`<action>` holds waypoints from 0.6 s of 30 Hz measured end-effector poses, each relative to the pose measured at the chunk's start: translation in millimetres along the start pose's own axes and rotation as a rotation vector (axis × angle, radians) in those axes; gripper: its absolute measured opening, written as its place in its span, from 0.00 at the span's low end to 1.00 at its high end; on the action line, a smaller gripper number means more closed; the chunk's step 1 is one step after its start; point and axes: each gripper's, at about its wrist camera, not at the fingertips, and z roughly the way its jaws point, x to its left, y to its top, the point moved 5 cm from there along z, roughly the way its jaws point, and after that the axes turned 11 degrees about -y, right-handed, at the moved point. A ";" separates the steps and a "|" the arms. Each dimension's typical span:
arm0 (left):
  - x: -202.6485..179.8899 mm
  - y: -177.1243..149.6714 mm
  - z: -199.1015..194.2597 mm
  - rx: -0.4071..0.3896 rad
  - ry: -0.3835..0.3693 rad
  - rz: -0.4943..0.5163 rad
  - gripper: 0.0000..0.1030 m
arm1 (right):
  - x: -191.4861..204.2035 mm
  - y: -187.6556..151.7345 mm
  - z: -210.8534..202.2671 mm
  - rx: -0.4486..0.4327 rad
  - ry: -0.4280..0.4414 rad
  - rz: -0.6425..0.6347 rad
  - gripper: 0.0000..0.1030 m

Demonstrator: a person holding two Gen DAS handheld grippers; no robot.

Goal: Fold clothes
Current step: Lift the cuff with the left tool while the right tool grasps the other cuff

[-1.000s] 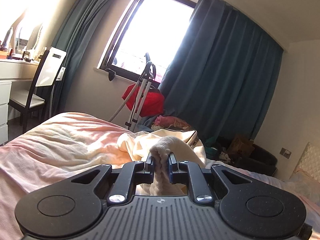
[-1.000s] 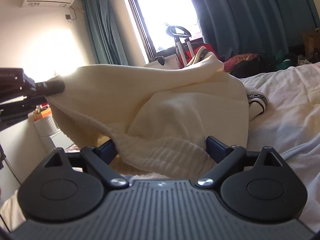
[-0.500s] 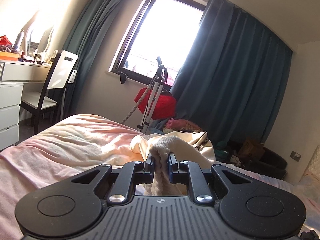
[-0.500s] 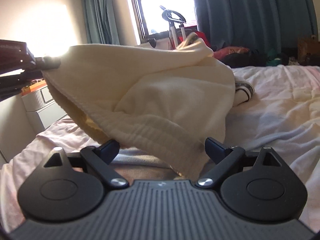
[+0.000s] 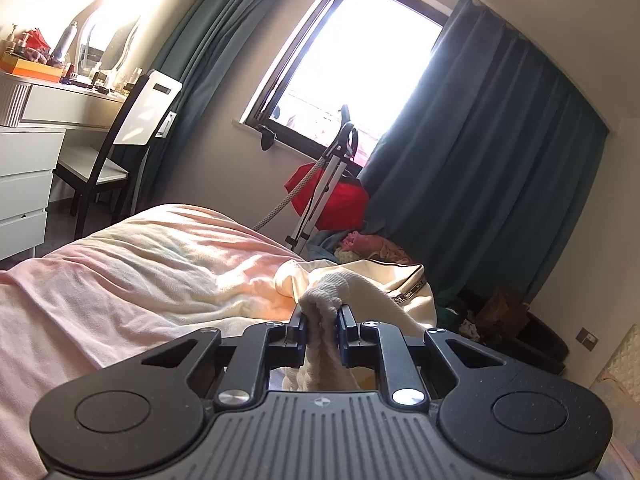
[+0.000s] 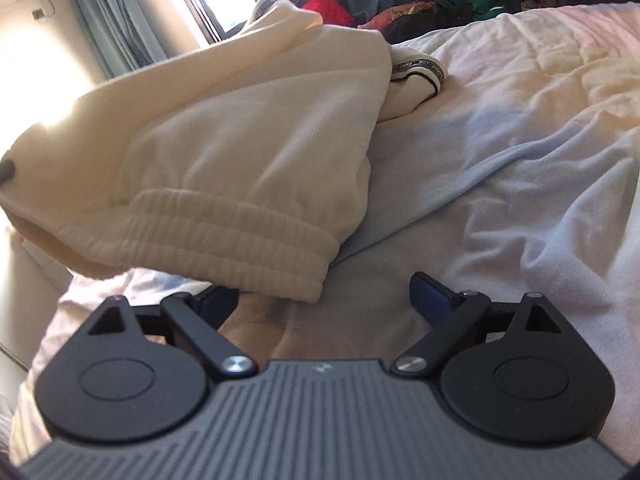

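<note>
One cream garment [image 6: 248, 152] on pink bedspread [image 6: 520, 128]

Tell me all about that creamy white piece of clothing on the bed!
The cream garment looks like soft, thick knit with a ribbed stretchy band along one edge and a dark-striped trim at its far end. It is crumpled, not yet folded. One bunched corner is pinched in the left tool, lifting that side, while the rest droops onto the pale pink bedsheet. The right tool is open just below the band, not gripping it.
</note>
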 end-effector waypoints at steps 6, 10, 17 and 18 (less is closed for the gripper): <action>0.6 1.6 -0.5 -0.008 0.004 -0.009 0.16 | -0.9 3.4 2.0 -0.006 -0.013 -0.002 0.90; 2.4 3.8 -1.5 -0.011 -0.002 -0.021 0.16 | -5.8 11.5 -3.2 -0.078 -0.061 0.008 0.73; -1.6 4.3 -3.1 -0.025 -0.038 -0.017 0.16 | -16.0 35.3 -36.2 -0.352 -0.139 0.043 0.66; -2.6 4.8 -3.9 -0.030 -0.043 -0.012 0.16 | -15.7 36.9 -34.3 -0.350 -0.133 0.038 0.65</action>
